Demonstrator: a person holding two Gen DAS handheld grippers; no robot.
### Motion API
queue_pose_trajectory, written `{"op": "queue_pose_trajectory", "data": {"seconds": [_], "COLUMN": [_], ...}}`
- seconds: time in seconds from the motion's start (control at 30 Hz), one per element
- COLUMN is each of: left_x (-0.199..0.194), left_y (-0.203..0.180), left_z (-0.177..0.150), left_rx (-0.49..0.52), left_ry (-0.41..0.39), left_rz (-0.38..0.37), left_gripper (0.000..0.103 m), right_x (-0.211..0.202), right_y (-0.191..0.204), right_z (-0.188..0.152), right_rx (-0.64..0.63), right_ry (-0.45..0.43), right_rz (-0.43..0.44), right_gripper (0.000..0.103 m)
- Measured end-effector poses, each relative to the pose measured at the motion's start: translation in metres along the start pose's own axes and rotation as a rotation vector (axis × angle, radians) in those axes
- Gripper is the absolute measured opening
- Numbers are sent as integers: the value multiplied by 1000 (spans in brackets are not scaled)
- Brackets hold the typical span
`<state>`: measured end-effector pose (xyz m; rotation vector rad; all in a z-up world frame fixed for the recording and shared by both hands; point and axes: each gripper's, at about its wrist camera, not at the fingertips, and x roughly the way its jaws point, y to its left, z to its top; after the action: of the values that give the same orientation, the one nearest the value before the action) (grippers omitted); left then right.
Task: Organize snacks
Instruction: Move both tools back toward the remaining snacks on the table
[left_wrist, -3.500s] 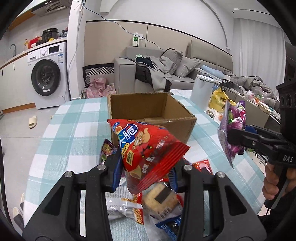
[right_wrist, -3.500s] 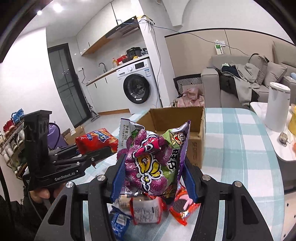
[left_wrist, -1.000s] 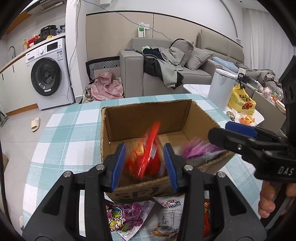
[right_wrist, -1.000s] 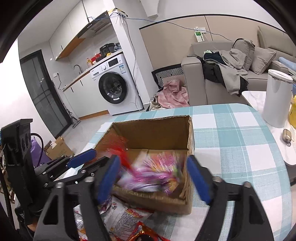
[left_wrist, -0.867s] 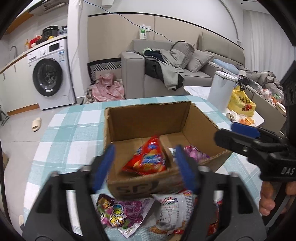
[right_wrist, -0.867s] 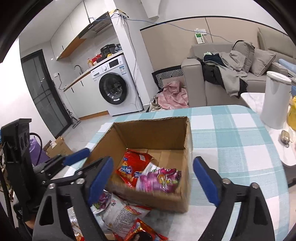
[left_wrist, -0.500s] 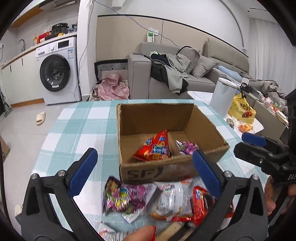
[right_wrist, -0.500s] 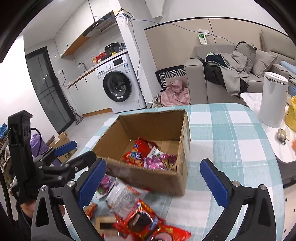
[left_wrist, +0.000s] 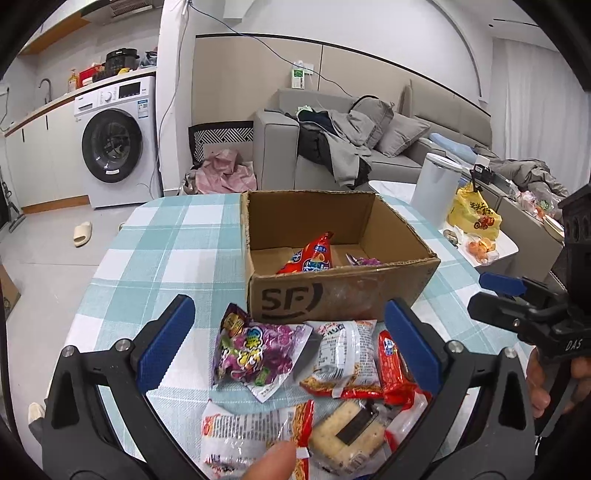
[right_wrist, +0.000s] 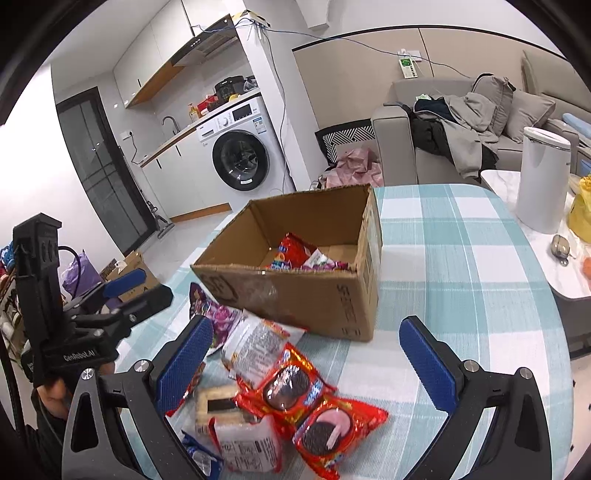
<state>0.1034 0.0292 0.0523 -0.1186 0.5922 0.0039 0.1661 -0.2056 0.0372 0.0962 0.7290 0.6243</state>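
Left wrist view
Left gripper: jaws just sprung wide; nothing pinched.
Box: 2 packs seen inside, red pack and purple pack.
Pile: several packs left on table before box.

Right wrist view
Right gripper: jaws just spread wide; empty.
Cookie packs: unsorted, between jaws.
Progress: judged early; most snacks still outside.

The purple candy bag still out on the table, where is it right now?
In the left wrist view, the purple candy bag lies flat on the checked tablecloth, just in front of the brown cardboard box, left of the white-and-orange snack packet.
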Motion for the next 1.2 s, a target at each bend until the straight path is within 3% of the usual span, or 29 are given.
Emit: {"op": "queue_pose_trajectory", "data": {"seconds": [0.73,1.2], "left_x": [-17,-2], "left_y": [3,-3], "left_z": [-36,-66], "left_rx": [2,70], "left_ry": [31,112], "left_rz": [30,34], "left_gripper": [102,102], "right_x": [0,28], "right_y": [-2,-3], "right_z": [-38,-57], "right_rx": [-22,-65], "right_ry": [66,190], "right_rz": [-35,-83], "right_gripper": [103,103]}}
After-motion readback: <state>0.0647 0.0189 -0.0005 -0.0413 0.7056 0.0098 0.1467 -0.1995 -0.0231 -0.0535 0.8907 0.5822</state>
